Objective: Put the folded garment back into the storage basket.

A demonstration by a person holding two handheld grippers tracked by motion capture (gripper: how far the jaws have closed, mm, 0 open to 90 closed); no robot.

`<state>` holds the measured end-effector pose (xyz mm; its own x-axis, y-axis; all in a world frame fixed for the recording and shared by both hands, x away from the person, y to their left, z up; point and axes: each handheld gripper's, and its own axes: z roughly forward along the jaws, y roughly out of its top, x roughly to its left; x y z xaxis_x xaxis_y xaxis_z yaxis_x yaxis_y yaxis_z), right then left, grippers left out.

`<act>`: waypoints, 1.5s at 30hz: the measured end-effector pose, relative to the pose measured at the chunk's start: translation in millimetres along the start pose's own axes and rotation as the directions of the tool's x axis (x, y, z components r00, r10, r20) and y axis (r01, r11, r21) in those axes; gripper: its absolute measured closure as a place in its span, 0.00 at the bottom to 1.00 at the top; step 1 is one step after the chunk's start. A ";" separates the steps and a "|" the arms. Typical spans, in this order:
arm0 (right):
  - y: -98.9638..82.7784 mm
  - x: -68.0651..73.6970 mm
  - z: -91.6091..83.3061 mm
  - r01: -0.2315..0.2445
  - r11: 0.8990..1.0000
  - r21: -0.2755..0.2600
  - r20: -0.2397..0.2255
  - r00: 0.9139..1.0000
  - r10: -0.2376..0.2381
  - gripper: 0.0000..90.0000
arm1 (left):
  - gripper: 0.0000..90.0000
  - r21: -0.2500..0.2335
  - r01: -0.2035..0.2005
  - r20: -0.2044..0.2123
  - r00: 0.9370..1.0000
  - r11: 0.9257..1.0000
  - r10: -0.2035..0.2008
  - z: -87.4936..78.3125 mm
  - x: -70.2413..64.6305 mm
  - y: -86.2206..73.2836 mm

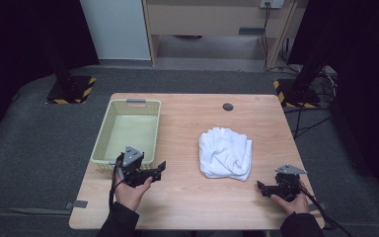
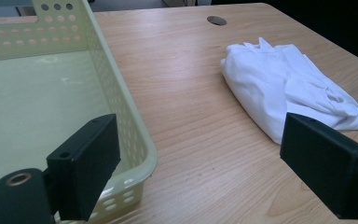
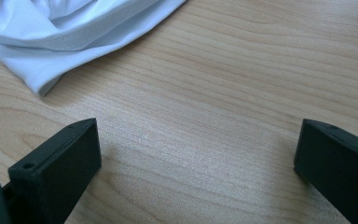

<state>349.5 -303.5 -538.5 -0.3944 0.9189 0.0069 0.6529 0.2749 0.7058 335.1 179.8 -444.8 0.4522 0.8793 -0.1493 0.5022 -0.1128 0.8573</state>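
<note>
Dark carpet surrounds the wooden desk (image 1: 187, 197), with a pale cabinet and cables behind it in the high view. On the desk, a white cloth (image 1: 225, 153) lies bunched right of centre, well apart from a pale green basket (image 1: 127, 104) at the left. A round cable hole (image 1: 228, 106) sits near the far edge.

The left gripper (image 1: 159, 169) is held by a hand (image 1: 132, 191) just in front of the basket's near right corner, fingers pointing right toward the cloth. The right gripper (image 1: 260, 186) rests low near the right front corner, held by the other hand (image 1: 292, 202), fingers pointing left; it is near the cloth but not touching it.

The left gripper view shows detail the high view lacks: the basket's perforated wall (image 2: 121, 100) and empty floor, with the cloth (image 2: 279, 91) ahead and the fingers (image 2: 88, 163) spread wide with nothing between them. The right gripper view shows the cloth's folded hem (image 3: 65, 51) at upper left, bare wood grain below, and its fingers (image 3: 56, 168) likewise spread wide over the desk surface.
</note>
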 end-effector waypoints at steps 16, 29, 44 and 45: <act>0.0 0.0 0.0 0.000 1.000 0.000 0.000 1.000 0.000 0.01 | 0.13 -0.004 -0.018 0.040 0.999 1.000 0.018 20.7 -14.2 17.0; 0.0 0.0 0.0 0.000 1.000 0.000 0.000 1.000 0.000 0.01 | 0.13 0.007 -0.044 0.056 0.997 0.999 0.044 32.6 -21.0 24.7; 0.0 0.0 0.0 0.000 1.000 0.000 0.000 1.000 0.000 0.01 | 0.13 0.003 -0.063 0.084 0.995 0.998 0.062 49.3 -32.8 34.4; 0.0 0.0 0.0 0.000 1.000 0.000 0.000 1.000 0.000 0.01 | 0.13 0.002 -0.066 0.087 0.994 0.998 0.065 50.2 -33.7 35.3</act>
<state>349.5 -303.5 -538.5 -0.3945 0.9189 0.0069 0.6529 0.2750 0.7057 374.6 123.0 -434.3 0.5462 0.8266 -0.1352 0.4732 -0.1714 0.8641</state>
